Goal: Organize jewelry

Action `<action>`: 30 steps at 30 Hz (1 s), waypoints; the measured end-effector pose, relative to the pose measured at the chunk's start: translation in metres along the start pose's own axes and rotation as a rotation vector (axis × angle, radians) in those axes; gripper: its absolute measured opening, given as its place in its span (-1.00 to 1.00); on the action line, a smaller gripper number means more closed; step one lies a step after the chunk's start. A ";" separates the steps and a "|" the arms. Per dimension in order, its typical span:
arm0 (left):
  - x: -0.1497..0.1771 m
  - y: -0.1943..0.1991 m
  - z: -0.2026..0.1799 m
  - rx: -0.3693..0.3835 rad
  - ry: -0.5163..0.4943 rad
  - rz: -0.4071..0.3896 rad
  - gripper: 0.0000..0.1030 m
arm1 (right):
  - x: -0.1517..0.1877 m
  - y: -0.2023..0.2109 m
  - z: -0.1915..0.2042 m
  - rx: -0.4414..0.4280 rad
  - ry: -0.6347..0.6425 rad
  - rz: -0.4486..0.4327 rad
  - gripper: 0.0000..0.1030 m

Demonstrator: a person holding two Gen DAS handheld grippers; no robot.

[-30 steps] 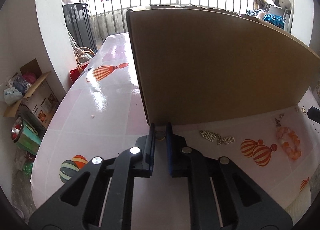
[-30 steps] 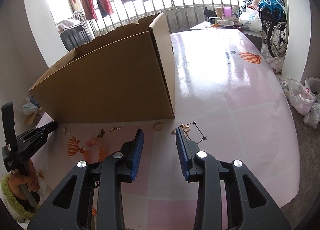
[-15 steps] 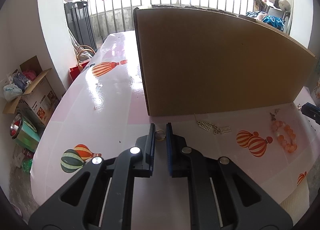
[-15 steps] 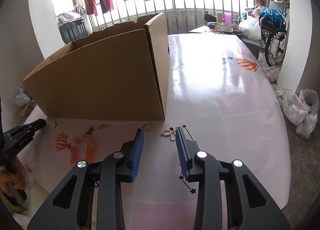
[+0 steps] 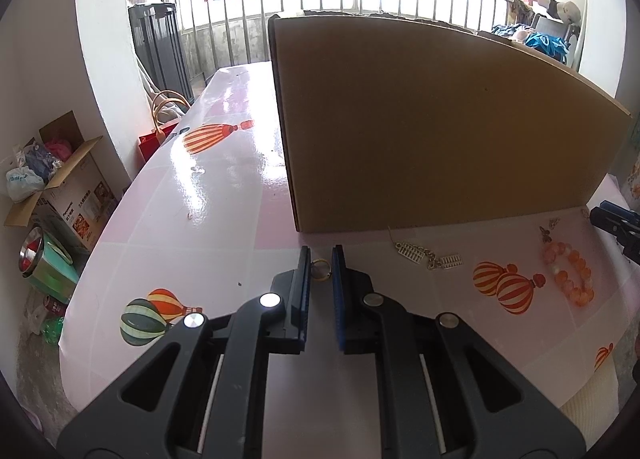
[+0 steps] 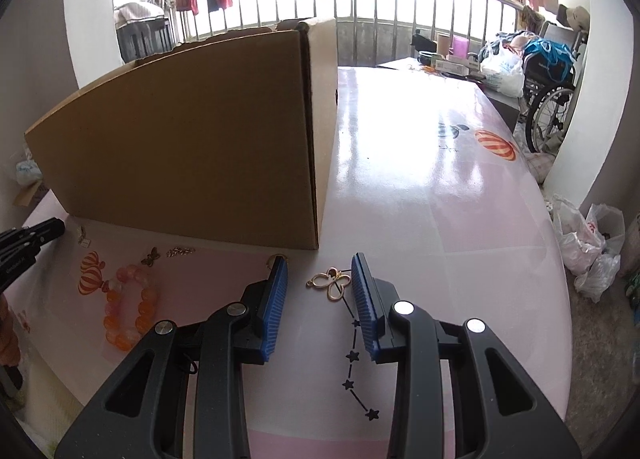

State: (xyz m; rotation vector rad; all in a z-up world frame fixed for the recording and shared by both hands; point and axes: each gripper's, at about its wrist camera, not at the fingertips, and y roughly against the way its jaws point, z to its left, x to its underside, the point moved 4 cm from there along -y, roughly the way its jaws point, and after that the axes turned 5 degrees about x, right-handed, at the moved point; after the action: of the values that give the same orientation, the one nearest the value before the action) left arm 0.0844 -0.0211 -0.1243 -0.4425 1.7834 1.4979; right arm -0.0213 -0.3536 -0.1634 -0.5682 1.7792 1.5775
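- Straight ahead of both your grippers stands the tall cardboard box point(image 5: 440, 123) — its near wall blocks any view of the inside, so what it holds cannot be told.
- To the right of your left gripper point(image 5: 321, 269) lie a pair of silver earrings point(image 5: 428, 257), a small butterfly charm point(image 5: 545, 234) and an orange bead bracelet point(image 5: 568, 273), all loose on the pink table point(image 5: 208, 227) with its balloon prints.
- Your left gripper's jaws are clenched almost together on a small gold ring point(image 5: 320, 270), which sits upright between the blue pads, just short of the box's near corner.
- Your right gripper point(image 6: 318, 283) stands part open and grips nothing — a gold butterfly pendant point(image 6: 332, 283) lies on the table between its fingertips, nearer the right pad; whether it touches that pad cannot be told.
- Just past the tip of its left finger, a bit of another gold ring point(image 6: 276, 258) shows, close to the box's foot.
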 end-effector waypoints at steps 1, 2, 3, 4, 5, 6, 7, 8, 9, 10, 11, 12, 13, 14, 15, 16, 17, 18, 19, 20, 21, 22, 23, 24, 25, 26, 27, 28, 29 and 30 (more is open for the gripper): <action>0.000 0.000 0.000 0.000 0.001 -0.001 -0.81 | 0.000 0.000 0.000 0.000 0.002 0.000 -0.36; 0.000 0.000 -0.001 0.000 0.000 -0.001 -0.81 | 0.000 0.000 -0.001 0.000 0.004 -0.001 -0.37; 0.000 0.000 -0.001 -0.001 0.000 -0.001 -0.81 | 0.000 0.001 -0.001 -0.002 0.007 -0.001 -0.43; 0.000 0.000 -0.001 0.000 -0.001 -0.001 -0.81 | 0.000 0.001 0.000 -0.011 0.010 -0.003 -0.54; 0.000 0.000 -0.001 0.001 0.000 -0.001 -0.81 | 0.001 0.001 0.000 -0.018 0.011 -0.004 -0.56; 0.000 0.000 0.000 0.001 0.000 -0.001 -0.81 | 0.001 0.002 0.001 -0.018 0.013 -0.005 -0.58; -0.001 0.000 -0.001 0.002 0.001 -0.002 -0.81 | 0.001 0.002 0.001 -0.018 0.013 -0.005 -0.58; -0.001 0.000 -0.001 0.000 0.001 -0.002 -0.81 | 0.001 0.002 0.001 -0.021 0.011 -0.003 -0.59; -0.001 0.000 -0.001 0.000 0.000 -0.002 -0.81 | 0.001 0.002 0.000 -0.026 0.005 -0.002 -0.60; -0.001 0.000 -0.001 0.001 0.001 -0.002 -0.81 | 0.001 0.002 -0.001 -0.029 0.000 -0.001 -0.61; -0.001 0.000 0.000 0.002 0.002 -0.002 -0.81 | 0.001 0.002 -0.002 -0.031 -0.001 0.000 -0.62; -0.001 0.000 -0.001 0.002 0.002 -0.002 -0.81 | 0.001 0.002 -0.003 -0.033 -0.001 0.002 -0.62; -0.001 0.000 0.000 0.003 0.002 -0.002 -0.81 | 0.001 0.002 -0.003 -0.035 -0.003 0.003 -0.62; -0.002 0.000 0.000 0.003 0.002 -0.003 -0.81 | 0.001 0.002 -0.003 -0.038 -0.005 0.004 -0.63; -0.002 0.000 0.000 0.002 0.002 -0.003 -0.81 | 0.000 0.002 -0.004 -0.041 -0.006 0.006 -0.63; -0.002 0.000 0.000 0.002 0.002 -0.004 -0.81 | 0.000 0.002 -0.004 -0.044 -0.009 0.008 -0.63; -0.002 0.000 0.000 0.002 0.002 -0.004 -0.81 | 0.000 0.002 -0.005 -0.054 -0.015 0.014 -0.63; -0.002 0.000 0.000 0.003 0.002 -0.004 -0.81 | 0.000 0.002 -0.005 -0.061 -0.018 0.019 -0.63; -0.002 0.000 0.000 0.003 0.002 -0.003 -0.81 | -0.001 0.002 -0.005 -0.065 -0.020 0.026 -0.63; -0.002 0.000 0.000 0.003 0.002 -0.003 -0.81 | -0.001 0.002 -0.005 -0.073 -0.021 0.033 -0.63; -0.002 0.000 0.000 0.003 0.002 -0.004 -0.81 | -0.002 0.003 -0.005 -0.075 -0.021 0.037 -0.62; -0.002 0.000 0.000 0.002 0.002 -0.004 -0.81 | -0.003 0.003 -0.005 -0.074 -0.021 0.039 -0.58; -0.002 0.000 0.000 0.003 0.002 -0.004 -0.81 | -0.003 0.003 -0.004 -0.078 -0.020 0.045 -0.56; -0.002 0.000 0.000 0.003 0.003 -0.004 -0.81 | -0.004 0.003 -0.004 -0.091 -0.017 0.054 -0.51; -0.002 0.000 0.000 0.003 0.003 -0.005 -0.81 | -0.004 0.003 -0.003 -0.090 -0.014 0.054 -0.48; -0.002 0.000 0.000 0.003 0.003 -0.005 -0.81 | -0.004 0.001 -0.002 -0.089 -0.004 0.060 -0.48; -0.002 0.000 0.000 0.003 0.003 -0.004 -0.81 | -0.003 0.000 -0.001 -0.087 0.008 0.065 -0.47; -0.002 0.000 0.000 0.003 0.002 -0.004 -0.81 | -0.003 0.000 0.000 -0.086 0.019 0.063 -0.47; -0.002 0.000 0.000 0.003 0.003 -0.005 -0.81 | -0.004 0.000 0.001 -0.083 0.036 0.064 -0.47; -0.002 0.000 0.000 0.003 0.003 -0.004 -0.81 | -0.003 0.000 0.003 -0.080 0.045 0.065 -0.47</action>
State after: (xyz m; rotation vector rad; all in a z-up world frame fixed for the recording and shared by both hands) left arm 0.0852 -0.0215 -0.1230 -0.4469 1.7858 1.4918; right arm -0.0184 -0.3515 -0.1611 -0.5932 1.7903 1.6992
